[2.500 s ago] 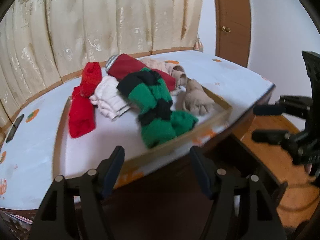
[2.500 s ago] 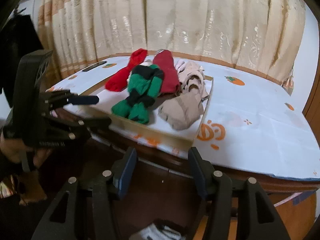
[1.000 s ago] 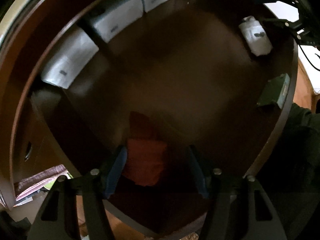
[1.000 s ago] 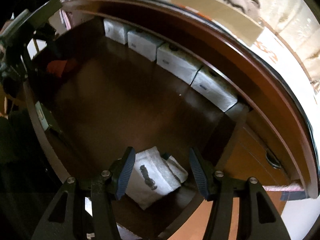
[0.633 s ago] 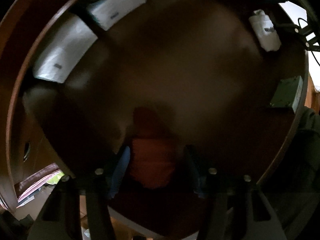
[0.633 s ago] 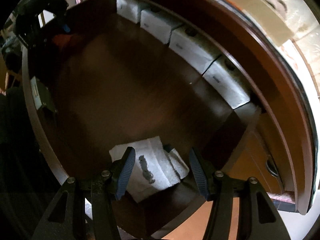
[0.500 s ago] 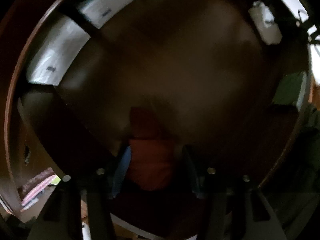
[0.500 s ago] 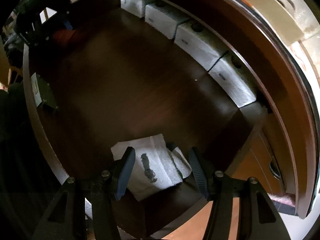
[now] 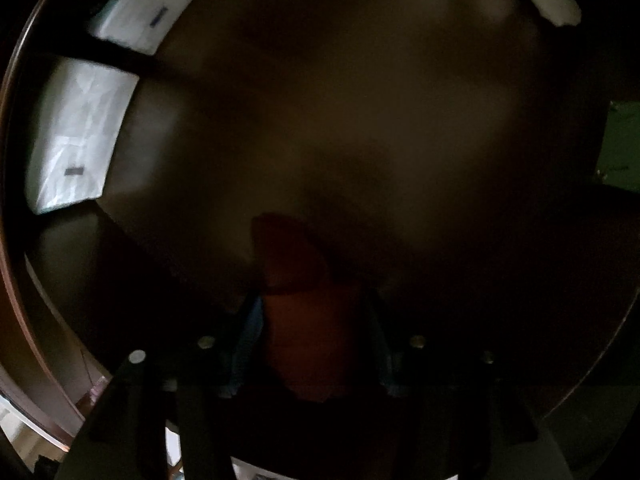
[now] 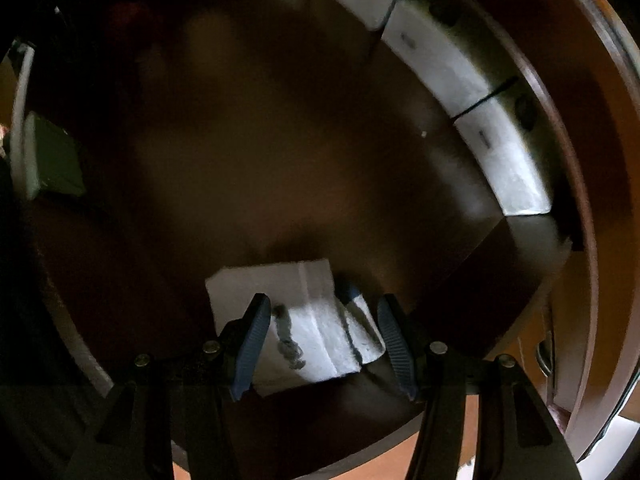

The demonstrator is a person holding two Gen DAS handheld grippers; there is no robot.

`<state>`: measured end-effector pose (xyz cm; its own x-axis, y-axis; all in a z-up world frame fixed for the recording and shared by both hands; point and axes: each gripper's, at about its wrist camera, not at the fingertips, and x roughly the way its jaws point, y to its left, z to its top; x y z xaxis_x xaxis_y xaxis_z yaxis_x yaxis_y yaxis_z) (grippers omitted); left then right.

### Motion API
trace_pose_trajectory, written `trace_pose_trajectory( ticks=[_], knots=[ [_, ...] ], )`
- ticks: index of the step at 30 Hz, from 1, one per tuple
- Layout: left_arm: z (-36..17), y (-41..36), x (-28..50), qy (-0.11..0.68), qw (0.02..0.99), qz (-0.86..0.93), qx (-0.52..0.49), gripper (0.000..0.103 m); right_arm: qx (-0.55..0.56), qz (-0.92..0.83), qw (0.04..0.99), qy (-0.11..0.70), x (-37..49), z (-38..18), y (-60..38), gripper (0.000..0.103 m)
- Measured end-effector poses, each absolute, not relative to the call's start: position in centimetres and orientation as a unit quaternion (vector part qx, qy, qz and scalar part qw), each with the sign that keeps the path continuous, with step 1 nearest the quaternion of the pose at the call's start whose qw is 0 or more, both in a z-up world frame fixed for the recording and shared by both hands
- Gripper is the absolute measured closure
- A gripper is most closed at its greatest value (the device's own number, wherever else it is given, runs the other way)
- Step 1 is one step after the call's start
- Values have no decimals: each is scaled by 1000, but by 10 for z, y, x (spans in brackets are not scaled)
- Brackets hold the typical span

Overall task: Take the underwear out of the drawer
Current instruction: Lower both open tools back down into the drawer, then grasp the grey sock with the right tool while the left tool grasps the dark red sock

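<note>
Surface: dark brown wooden drawer (image 10: 280, 152), seen from above in both wrist views; floor bare across the centre, curved rim visible at 3 o'clock in right view. Lighting poor; left view heavily blurred and dim. Beyond the rim, right view, orange-brown flooring at 6 o'clock. Rest of room not discernible.

Contents, right view:
- Row of white folded packs (image 10: 452, 60) along drawer wall, 12 to 3 o'clock, edge to edge, each w/ small dark mark.
- Green box (image 10: 56, 164) against wall at 9 o'clock.
- White folded underwear (image 10: 296, 320) w/ dark printed figure, flat on drawer floor at 6 o'clock.

Contents, left view:
- Two white packs (image 9: 80, 136) at 9–10 o'clock; white underwear corner at 1 o'clock; green box edge at 3 o'clock.
- Red folded underwear (image 9: 304, 320) on drawer floor at 6 o'clock.

Tongs:
- Left gripper (image 9: 310, 340): pointed steeply down, jaws have just been closing, red item between them. Blue pads sit at the item's sides; whether they already press it – cannot tell, too dark and blurred.
- Right gripper (image 10: 320, 344): pointed straight down, jaws apart, straddling white underwear. Left pad overlaps the fabric; gap visible at right pad. Released, not clamped.

Obstructions: none between either gripper and its item; drawer front rim lies just behind both.
</note>
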<state>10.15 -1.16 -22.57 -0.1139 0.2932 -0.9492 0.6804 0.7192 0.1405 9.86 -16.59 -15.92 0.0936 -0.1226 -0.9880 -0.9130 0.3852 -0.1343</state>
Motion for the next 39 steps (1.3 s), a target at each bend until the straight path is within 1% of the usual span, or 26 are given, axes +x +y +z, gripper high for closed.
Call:
trace_pose_trajectory(
  ticks=[1,2,6,7,8,9,16,21,25,32,39],
  knots=[
    [-226,-12,101,725,577,-169,336,55,-444,332,585,592,101,-164,-167,45],
    [-226,-13,101,725,577,-170,335,59,-444,332,581,596,103,-167,-166,45],
    [-219,-9,98,715,583,-175,344,78,-458,328,574,594,101,-172,-165,45],
    [-217,-8,96,712,585,-176,346,81,-458,329,574,594,100,-172,-165,50],
    [-215,-8,96,708,589,-180,344,83,-459,333,574,591,97,-171,-165,60],
    [-214,-8,95,704,594,-182,345,84,-454,339,574,591,93,-171,-165,73],
    [-194,10,96,674,643,-181,315,86,-393,340,638,568,90,-156,-178,80],
    [-179,17,97,657,671,-180,294,86,-342,345,677,552,91,-142,-186,80],
    [-167,19,97,637,694,-172,289,86,-332,343,691,543,88,-137,-184,82],
    [-134,23,103,591,753,-167,235,86,-291,343,723,524,98,-114,-182,82],
    [-115,16,104,543,804,-150,189,86,-243,345,760,494,93,-109,-193,83]
  ],
)
